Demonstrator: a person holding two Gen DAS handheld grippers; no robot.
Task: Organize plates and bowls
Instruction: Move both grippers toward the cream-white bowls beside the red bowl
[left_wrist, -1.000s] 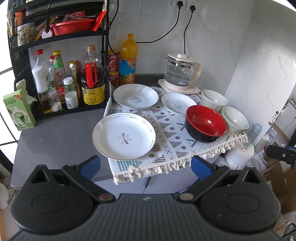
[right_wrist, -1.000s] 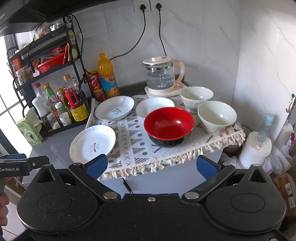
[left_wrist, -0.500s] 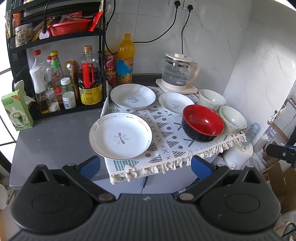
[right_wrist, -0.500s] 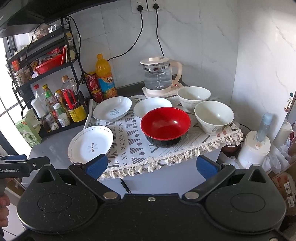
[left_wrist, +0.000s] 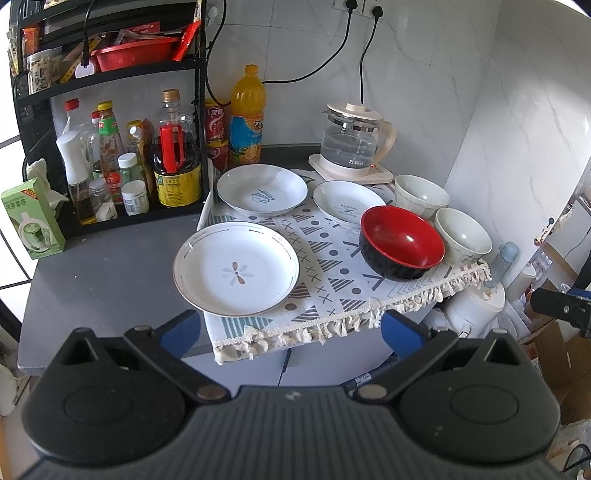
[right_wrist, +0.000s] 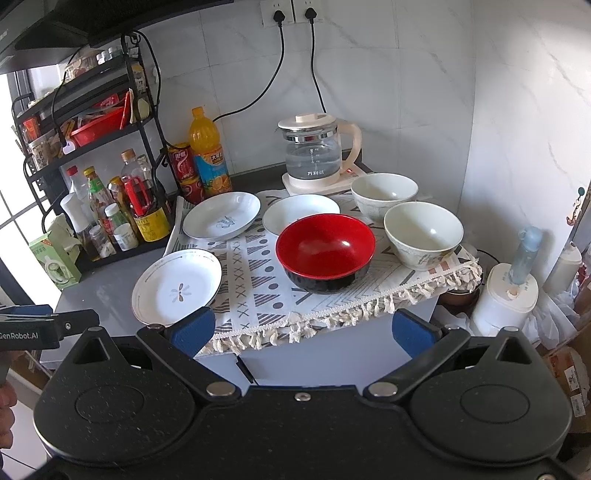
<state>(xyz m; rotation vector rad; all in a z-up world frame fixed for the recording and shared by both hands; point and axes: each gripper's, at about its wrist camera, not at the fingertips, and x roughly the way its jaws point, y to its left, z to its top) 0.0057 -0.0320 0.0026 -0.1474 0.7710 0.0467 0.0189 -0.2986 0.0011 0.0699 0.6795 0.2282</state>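
Both claws hang in front of the counter with fingers spread wide and nothing in them. Just ahead of the left claw (left_wrist: 290, 326) sits the flower plate (left_wrist: 236, 272), two more plates (left_wrist: 262, 189) behind it. Ahead of the right claw (right_wrist: 303, 328) sits the red bowl (right_wrist: 325, 251), two white bowls (right_wrist: 423, 232) to its right, all on the patterned cloth (right_wrist: 258, 288)

White marble-effect tiled walls (right_wrist: 406, 92) meet at a corner. Twin sockets (right_wrist: 291, 11) carry two black plugs. Grey table (left_wrist: 103, 273) (daylit from a window (right_wrist: 14, 206) at left). Black wire rack (left_wrist: 110, 74) against the wall.
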